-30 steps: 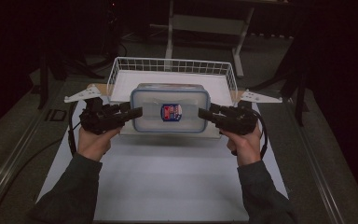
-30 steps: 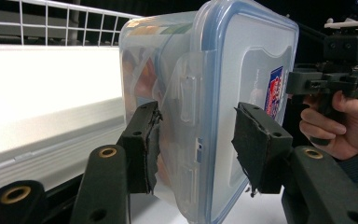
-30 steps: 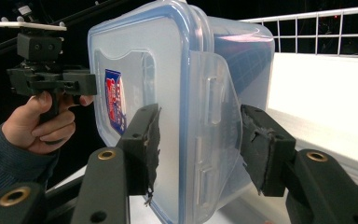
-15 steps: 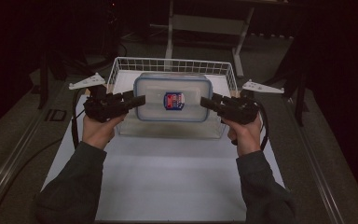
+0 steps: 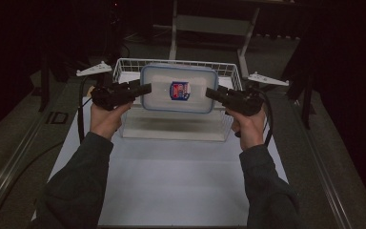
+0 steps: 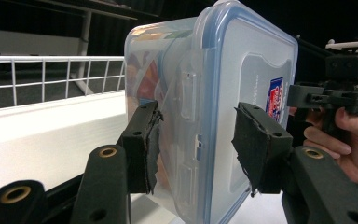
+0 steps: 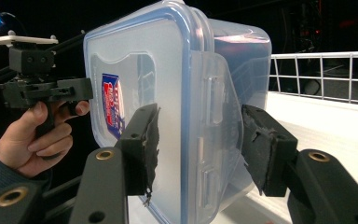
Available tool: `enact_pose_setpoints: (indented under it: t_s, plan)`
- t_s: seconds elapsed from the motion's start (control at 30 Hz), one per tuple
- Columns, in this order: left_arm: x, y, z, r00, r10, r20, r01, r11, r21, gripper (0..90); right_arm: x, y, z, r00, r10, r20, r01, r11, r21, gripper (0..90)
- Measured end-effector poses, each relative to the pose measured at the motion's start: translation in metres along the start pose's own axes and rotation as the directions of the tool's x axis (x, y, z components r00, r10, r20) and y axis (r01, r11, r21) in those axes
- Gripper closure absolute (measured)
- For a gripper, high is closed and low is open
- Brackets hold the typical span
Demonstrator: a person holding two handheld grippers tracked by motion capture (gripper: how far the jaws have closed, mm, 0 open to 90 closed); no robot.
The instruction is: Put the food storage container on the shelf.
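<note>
A clear plastic container (image 5: 178, 88) with a blue-rimmed lid and a red and blue sticker hangs in the air, lid up, over the white wire basket (image 5: 124, 67). My left gripper (image 5: 145, 89) is shut on its left end and my right gripper (image 5: 209, 93) on its right end. In the left gripper view the pads (image 6: 147, 140) press on the container (image 6: 242, 84), one on the body and one on the lid. The right gripper view has the same grip (image 7: 198, 149) on the container's (image 7: 140, 60) other end. Something coloured lies inside, too blurred to name.
The basket stands at the far end of a white mat (image 5: 171, 181) on the table. Its wire rail (image 6: 51, 74) (image 7: 321, 70) runs behind the container. A metal frame stands beyond the table in the dark. Grey rails run along both table sides.
Both hands have carried the container away from the person and a little upward. It was in front of the basket and now hangs over it.
</note>
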State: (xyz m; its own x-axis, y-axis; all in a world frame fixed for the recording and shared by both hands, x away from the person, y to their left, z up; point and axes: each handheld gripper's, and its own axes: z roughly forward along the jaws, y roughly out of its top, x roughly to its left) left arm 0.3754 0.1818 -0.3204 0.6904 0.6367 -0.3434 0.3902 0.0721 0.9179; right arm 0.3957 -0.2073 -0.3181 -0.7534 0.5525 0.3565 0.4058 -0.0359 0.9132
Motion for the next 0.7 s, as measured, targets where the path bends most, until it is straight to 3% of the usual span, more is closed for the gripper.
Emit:
enact_pose_setpoints:
  t_s: [0.43, 0.7]
  plan:
    - [0.023, -0.004, 0.009, 0.9973, -0.069, -0.026, 0.069, 0.9976, 0.011, 51.2, -0.018, -0.003, 0.023, 0.998, 0.062, 0.013, -0.062, 0.998, 0.03, 48.4]
    - [0.026, -0.003, 0.012, 0.9932, -0.11, -0.04, 0.11, 0.994, -0.003, 50.4, -0.022, -0.001, 0.028, 0.9945, 0.103, 0.019, -0.104, 0.994, 0.017, 47.9]
